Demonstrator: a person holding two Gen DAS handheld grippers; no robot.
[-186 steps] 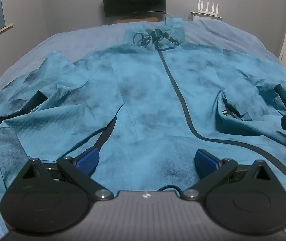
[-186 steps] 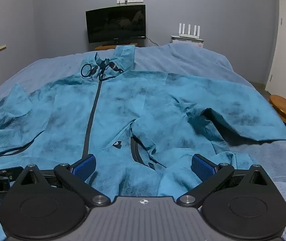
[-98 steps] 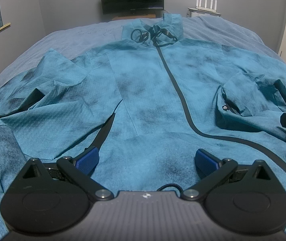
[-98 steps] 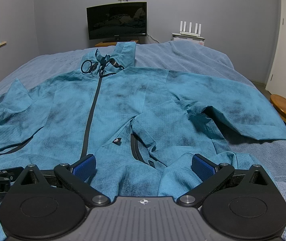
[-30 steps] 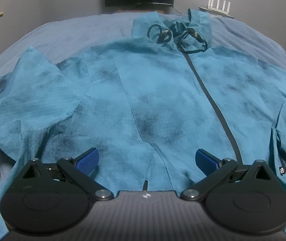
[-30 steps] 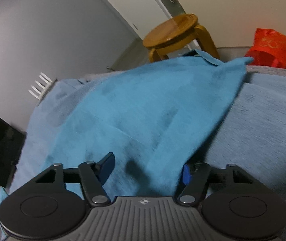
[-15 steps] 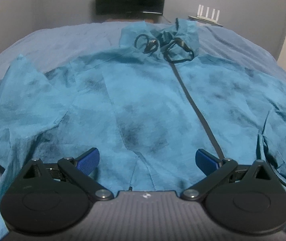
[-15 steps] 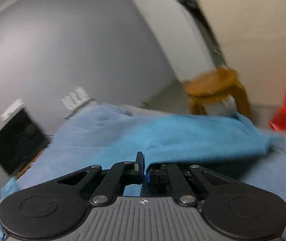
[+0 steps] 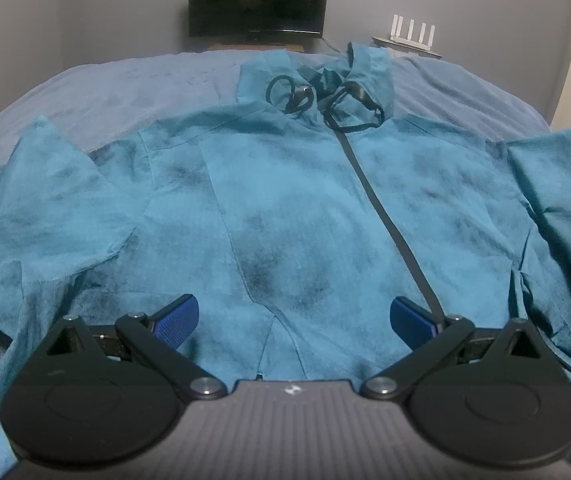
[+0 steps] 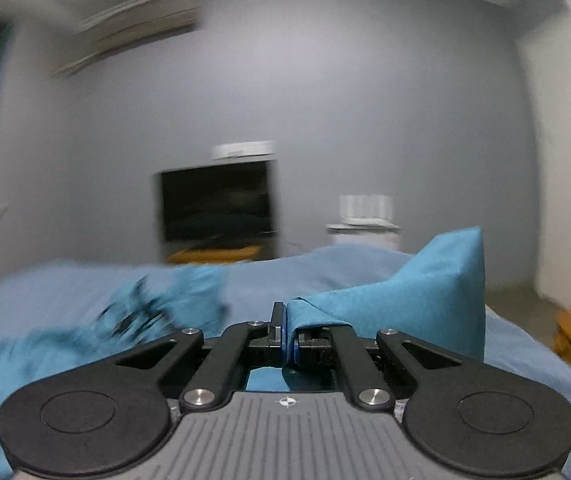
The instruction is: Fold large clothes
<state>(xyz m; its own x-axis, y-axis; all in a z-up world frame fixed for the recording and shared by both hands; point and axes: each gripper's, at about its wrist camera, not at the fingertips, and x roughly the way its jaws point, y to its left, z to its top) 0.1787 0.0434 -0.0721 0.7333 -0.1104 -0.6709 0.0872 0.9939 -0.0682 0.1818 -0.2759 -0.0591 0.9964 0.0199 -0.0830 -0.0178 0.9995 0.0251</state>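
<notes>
On the bed [image 9: 133,80], a large teal jacket [image 9: 293,208] lies spread front-up, collar and drawcords toward the far wall, dark zipper [image 9: 381,208] running down its middle. The left gripper [image 9: 291,316] hovers low over the hem, jaws wide apart, blue pads [image 9: 175,320] clear of the cloth, gripping nothing. The right gripper [image 10: 289,340] has its jaws pressed together on a fold of the jacket's right sleeve [image 10: 413,292], which stands up from the bedding in a peak; in the left wrist view the same sleeve [image 9: 557,184] shows raised at the right edge. The right wrist view is motion-blurred, so the exact bite on the fabric cannot be told. Judged step: first side fold, sleeve lifted and due to go across the chest. The next move probably calls for carrying the sleeve inward over the zipper line, laying it flat without dragging the body panel, then letting go. The left sleeve [image 9: 45,200] is rumpled at the left side, not yet folded. A television [image 9: 259,0] and a white router [image 9: 409,36] stand beyond the bed
</notes>
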